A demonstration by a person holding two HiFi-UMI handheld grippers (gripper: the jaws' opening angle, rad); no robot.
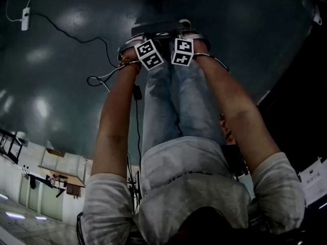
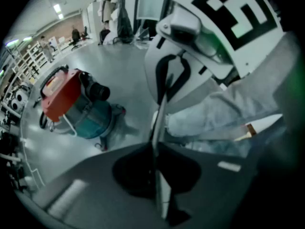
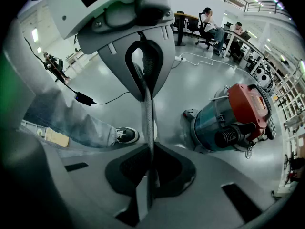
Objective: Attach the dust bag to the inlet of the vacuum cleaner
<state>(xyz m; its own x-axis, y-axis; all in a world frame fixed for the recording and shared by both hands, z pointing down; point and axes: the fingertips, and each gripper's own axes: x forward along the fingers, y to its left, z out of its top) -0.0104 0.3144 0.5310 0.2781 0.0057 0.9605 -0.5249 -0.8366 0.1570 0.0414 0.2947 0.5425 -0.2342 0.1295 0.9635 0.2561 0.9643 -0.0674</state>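
The vacuum cleaner [image 2: 76,106] [image 3: 233,118] stands on the grey floor, with a red lid over a teal drum. Its black ribbed inlet [image 2: 97,90] [image 3: 233,136] sticks out of the side with nothing on it. My left gripper [image 2: 157,175] and right gripper [image 3: 147,175] face each other at close range, well away from the vacuum. A thin grey sheet, seen edge-on and apparently the dust bag [image 2: 162,113] [image 3: 145,109], runs from one pair of jaws to the other, and both are shut on it. In the head view both marker cubes [image 1: 149,54] [image 1: 182,52] sit side by side at arm's length.
My jeans-clad legs [image 1: 168,101] and a black shoe [image 3: 126,135] are just beside the grippers. A black cable [image 1: 97,78] and a white power strip [image 1: 25,18] lie on the floor. People sit at desks [image 3: 212,25] far off, and shelves [image 2: 28,61] line one wall.
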